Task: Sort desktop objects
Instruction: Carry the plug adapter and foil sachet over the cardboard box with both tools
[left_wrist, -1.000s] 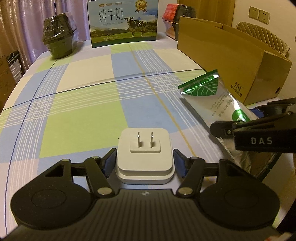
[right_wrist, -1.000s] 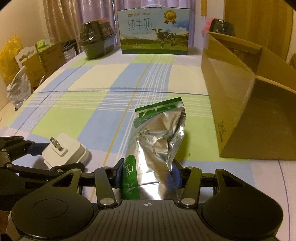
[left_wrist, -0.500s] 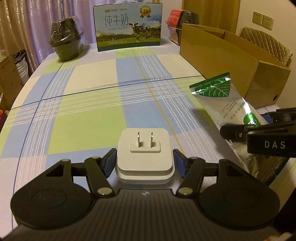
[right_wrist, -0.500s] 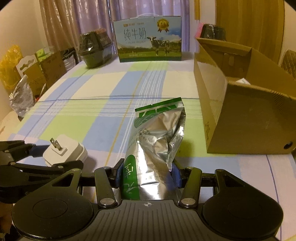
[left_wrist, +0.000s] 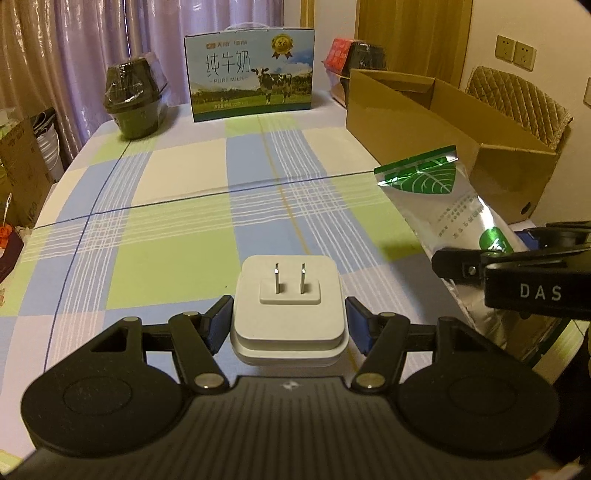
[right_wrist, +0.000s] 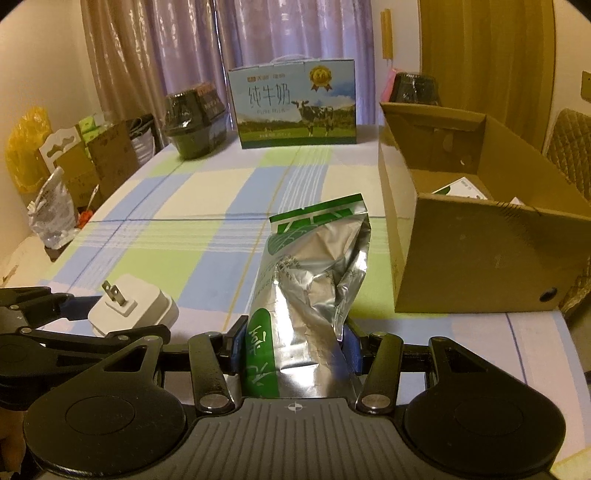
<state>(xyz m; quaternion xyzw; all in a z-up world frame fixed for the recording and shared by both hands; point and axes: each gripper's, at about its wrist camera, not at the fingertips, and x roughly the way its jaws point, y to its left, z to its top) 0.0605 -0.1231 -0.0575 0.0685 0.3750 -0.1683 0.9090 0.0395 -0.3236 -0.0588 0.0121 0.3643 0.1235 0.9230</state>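
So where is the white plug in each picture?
Left wrist view: the white plug sits bottom centre, gripped in the left claw, prongs facing up.
Right wrist view: the same plug is at lower left, beside the silver and green bag that the right claw grips.
Shared landmark: the blue milk box with the cow stands at the far end of the table in both.

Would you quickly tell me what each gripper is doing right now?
Left gripper: shut on the white square plug adapter.
Right gripper: shut on the silver foil pouch with green print.
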